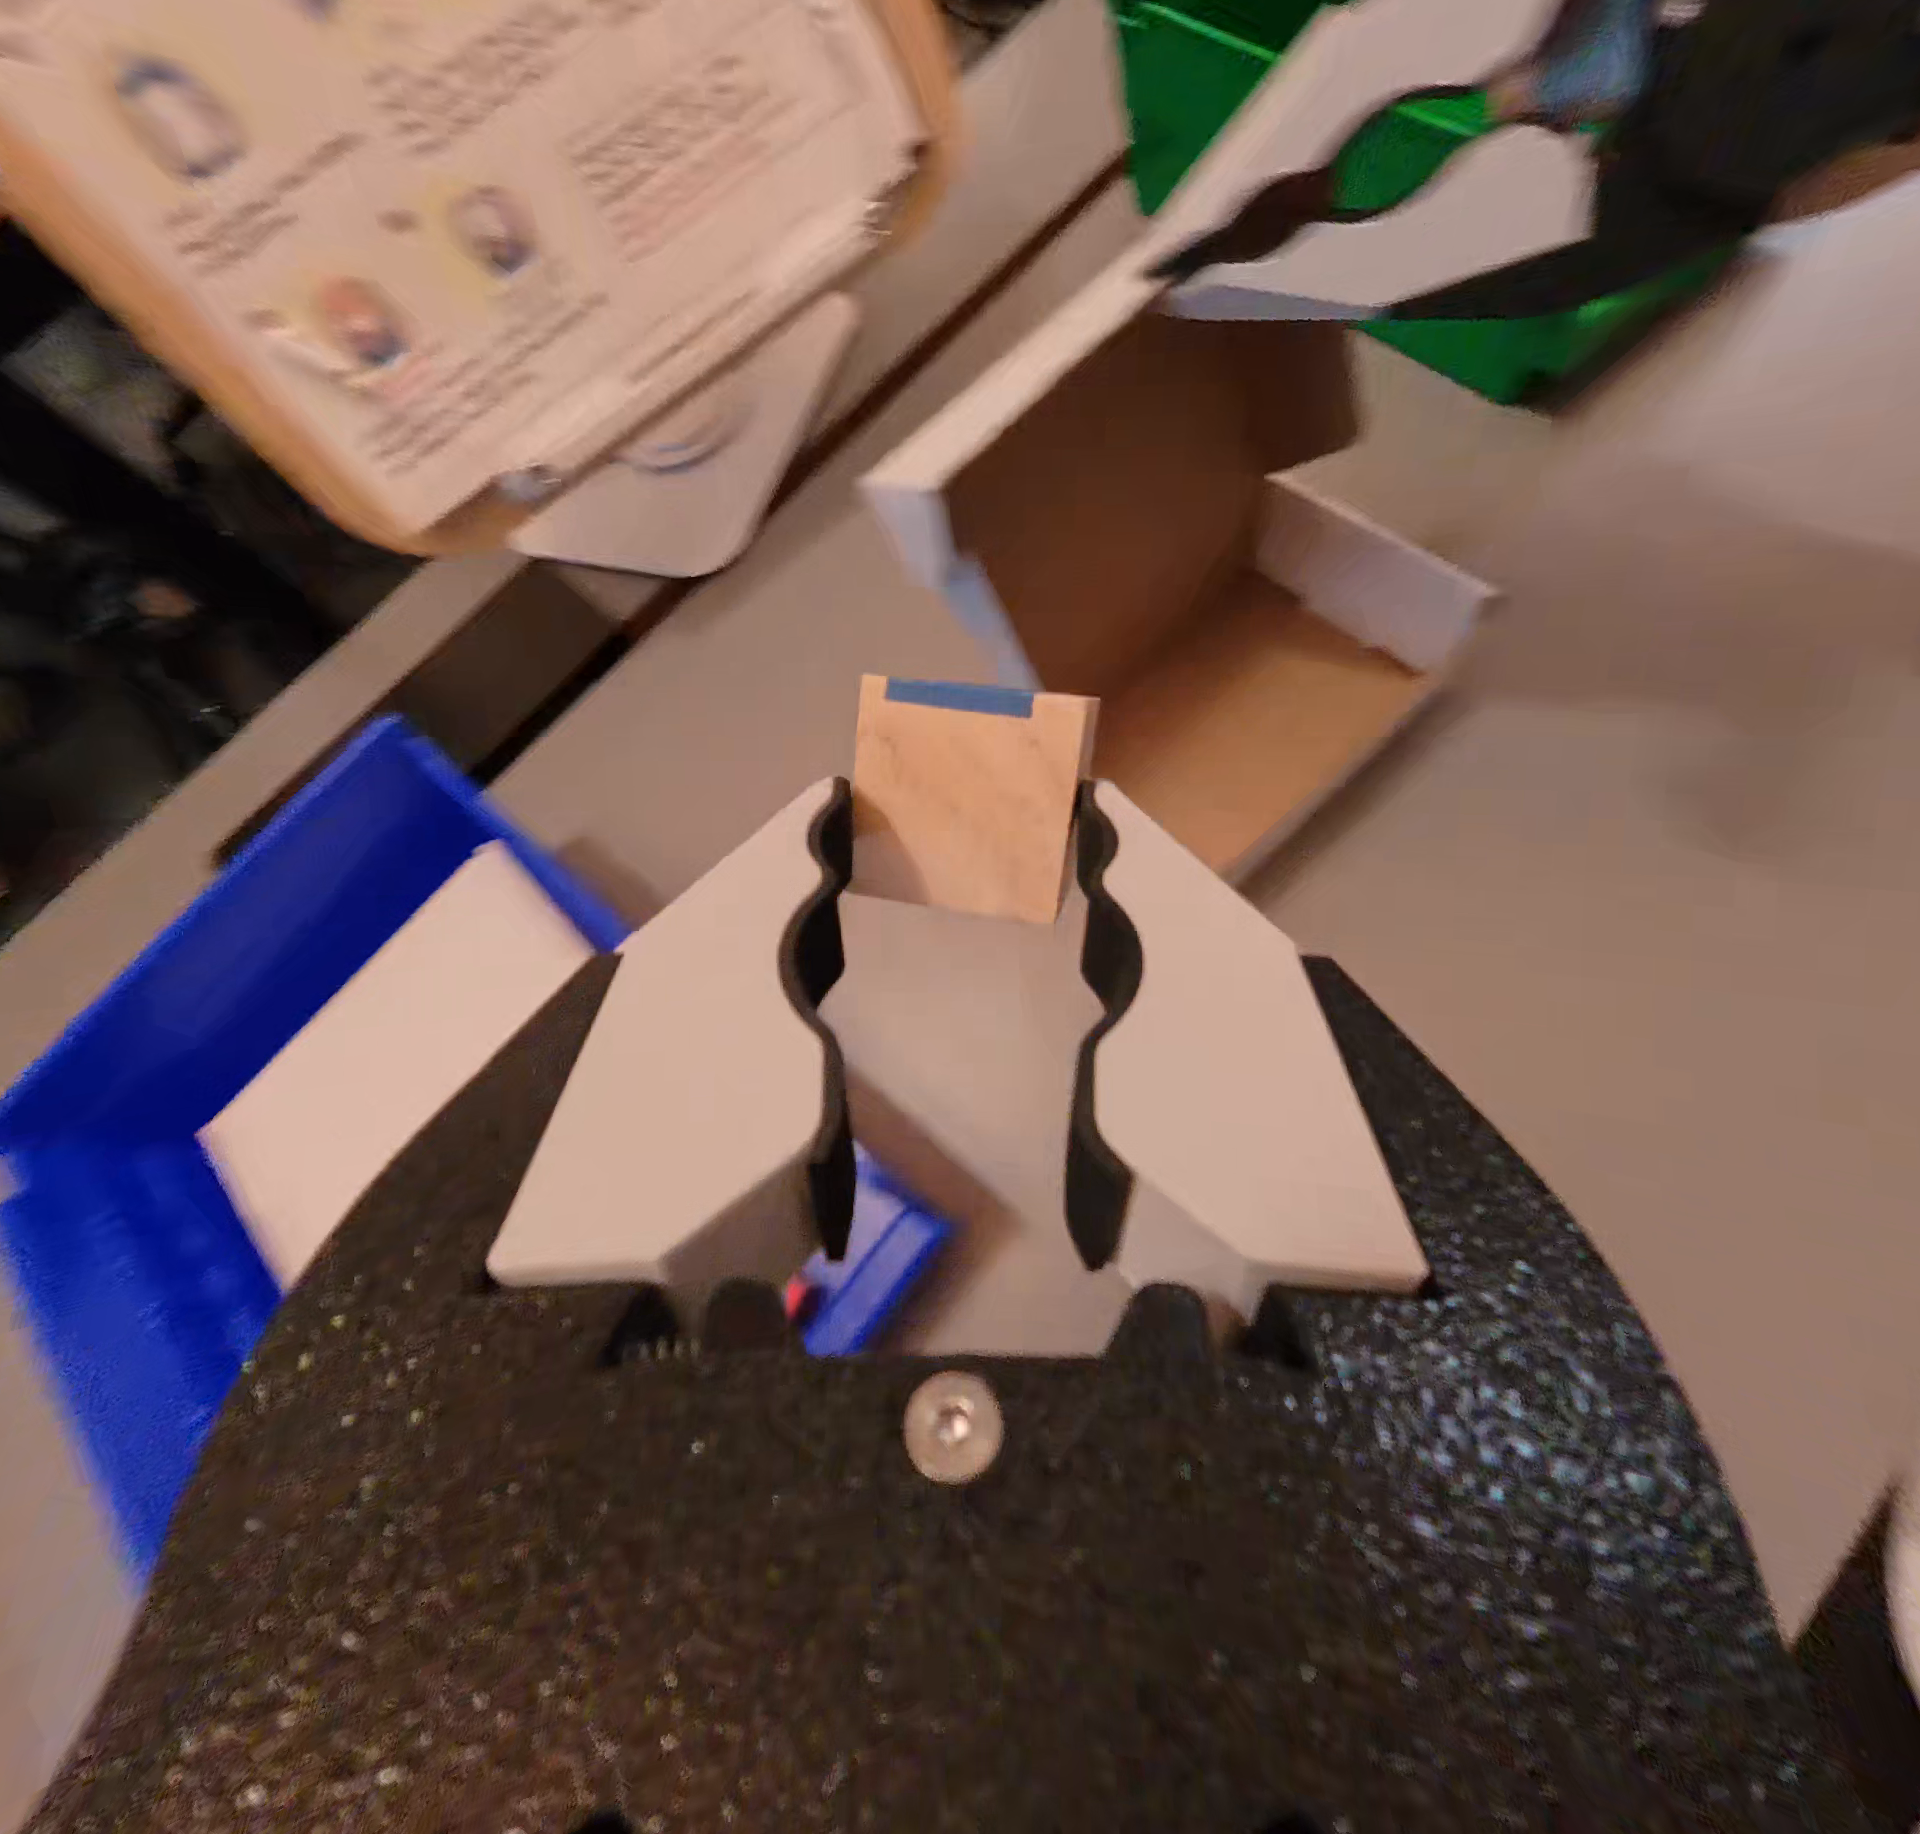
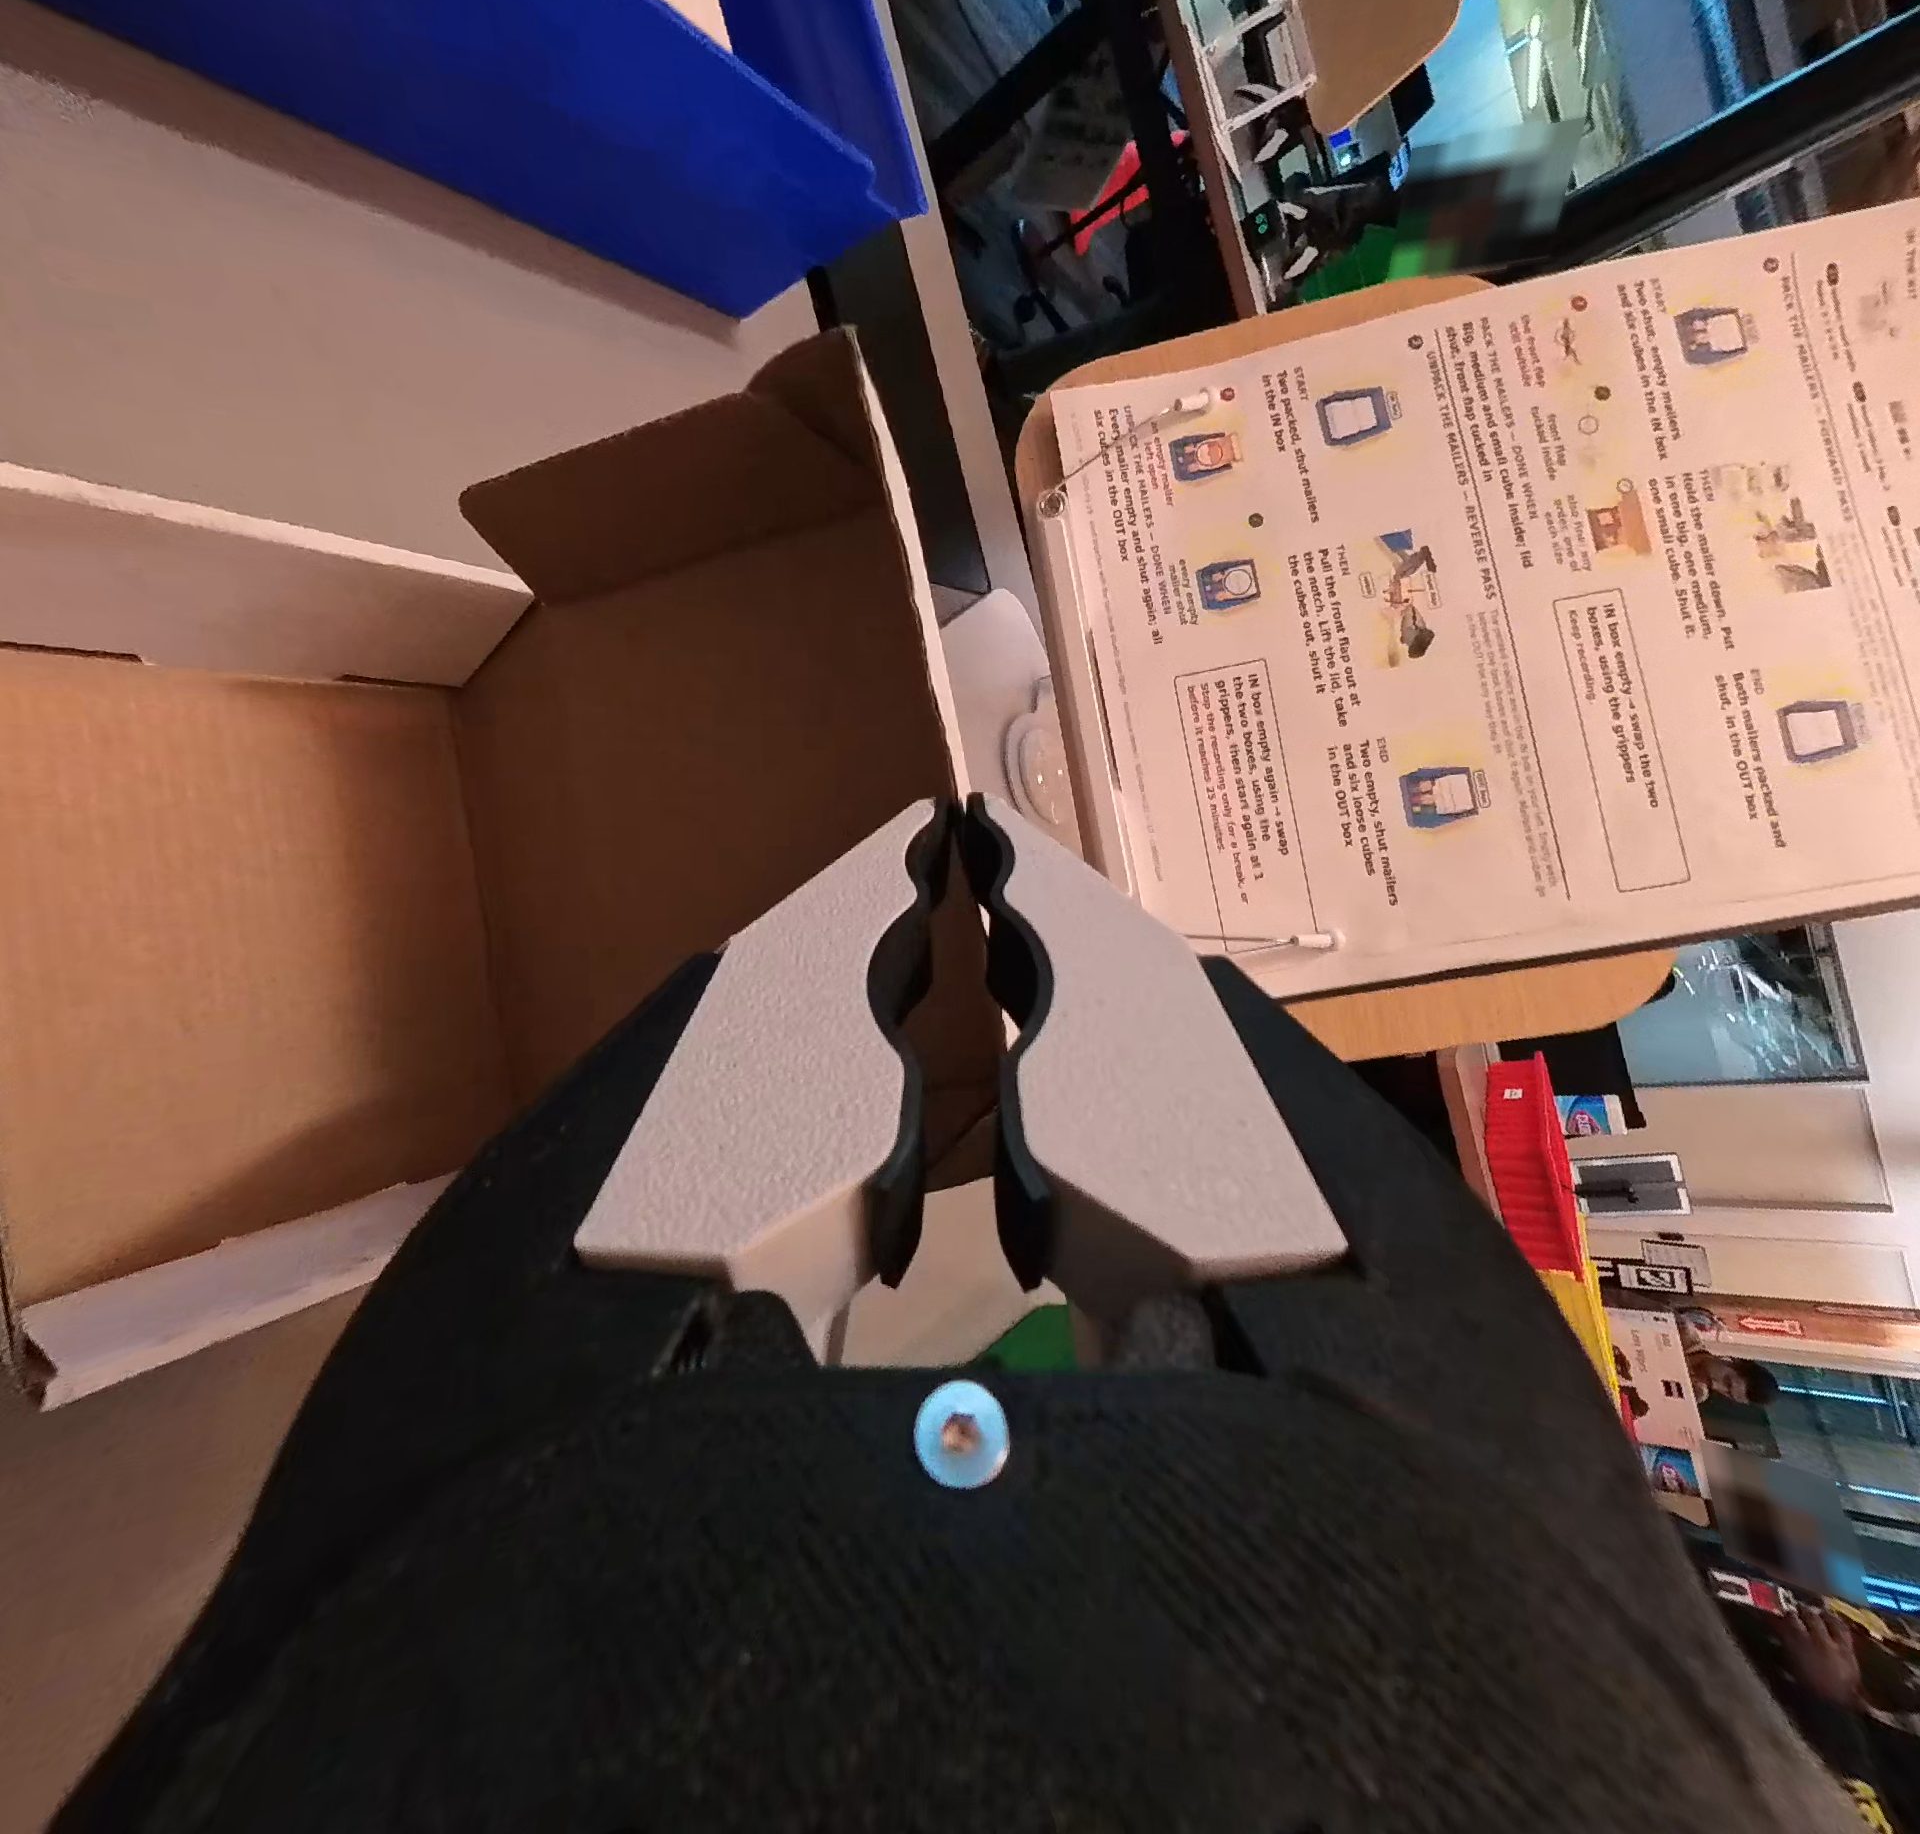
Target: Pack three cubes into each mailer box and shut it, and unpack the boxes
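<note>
Left claw (image 1: 964, 828) pinches wooden cube (image 1: 971, 797); right claw (image 2: 958, 810) clamps mailer lid (image 2: 707, 579); blue bin (image 1: 135, 1109) beside.

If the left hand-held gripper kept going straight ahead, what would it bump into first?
Probably the open mailer box: the left hand-held gripper, gripping a wooden cube, points at its brown inside, though depth is unclear.

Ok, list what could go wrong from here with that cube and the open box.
1. The left gripper pinches the wooden cube only at its fingertips, so it might slip or twist before reaching the open mailer box.
2. The right gripper seems shut on the lid flap; a slip could let the lid drop across the opening.
3. The left view is blurred, suggesting fast motion, and the cube could clip the box's white wall.
</note>
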Demonstrator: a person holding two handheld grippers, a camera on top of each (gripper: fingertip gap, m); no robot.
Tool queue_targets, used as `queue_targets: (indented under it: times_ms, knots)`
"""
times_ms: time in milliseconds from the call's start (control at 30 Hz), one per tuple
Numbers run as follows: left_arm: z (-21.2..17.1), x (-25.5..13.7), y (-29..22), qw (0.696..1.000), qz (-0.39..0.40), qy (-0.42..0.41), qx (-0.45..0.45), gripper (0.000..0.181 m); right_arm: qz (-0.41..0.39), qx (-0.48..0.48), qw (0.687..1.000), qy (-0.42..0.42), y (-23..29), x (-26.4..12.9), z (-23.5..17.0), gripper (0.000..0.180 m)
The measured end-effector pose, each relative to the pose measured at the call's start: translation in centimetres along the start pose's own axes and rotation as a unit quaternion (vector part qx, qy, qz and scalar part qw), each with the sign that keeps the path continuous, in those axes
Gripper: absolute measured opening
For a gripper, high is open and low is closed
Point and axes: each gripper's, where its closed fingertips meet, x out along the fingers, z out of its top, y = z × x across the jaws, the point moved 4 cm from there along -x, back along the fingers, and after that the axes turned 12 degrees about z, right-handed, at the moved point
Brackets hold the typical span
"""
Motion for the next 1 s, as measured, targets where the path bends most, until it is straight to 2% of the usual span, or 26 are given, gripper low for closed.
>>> queue_targets:
  times_ms: [33, 167, 333, 433, 533, 633, 733, 867, 1000]
  knots:
    - [0.1, 0.7, -1.9, 1.000, -0.019, 0.006, 0.009, 0.041, 0.000, 0.001, 1.000, 0.000, 0.0, 0.1, 0.1, 0.002]
    - [-1.1, 5.5, -7.5, 0.997, -0.045, 0.060, 0.036, 0.041, 0.001, 0.009, 1.000, 0.001, 0.1, 0.1, 0.3, 0.002]
    - [-2.7, 10.9, -11.1, 0.994, -0.024, 0.101, 0.035, 0.041, 0.002, 0.015, 1.000, -0.001, 0.2, 0.0, 0.4, 0.002]
    - [-2.7, 11.4, -11.3, 0.996, 0.002, 0.087, 0.022, 0.050, 0.003, 0.011, 1.000, 0.001, 0.2, -0.1, 0.5, 0.001]
    - [-2.8, 10.0, -10.7, 0.997, 0.002, 0.076, 0.020, 0.052, 0.003, 0.009, 1.000, 0.000, 0.3, -0.2, 0.6, 0.001]
    - [-3.1, 6.5, -8.8, 0.999, -0.007, 0.052, 0.012, 0.042, 0.003, 0.007, 1.000, -0.001, 0.4, -0.2, 0.7, 0.002]
    - [-4.1, 2.9, -4.0, 0.997, 0.035, 0.042, -0.049, 0.040, 0.000, 0.004, 1.000, -0.002, 0.5, -0.2, 0.8, 0.002]
    - [-10.1, 1.2, 4.2, 0.969, 0.139, 0.159, -0.126, 0.054, -0.001, 0.006, 1.000, -0.003, 0.5, -0.1, 0.8, 0.002]
    - [-14.5, 2.0, 8.7, 0.932, 0.165, 0.235, -0.222, 0.056, 0.000, 0.006, 1.000, -0.003, 0.6, -0.1, 1.0, 0.002]
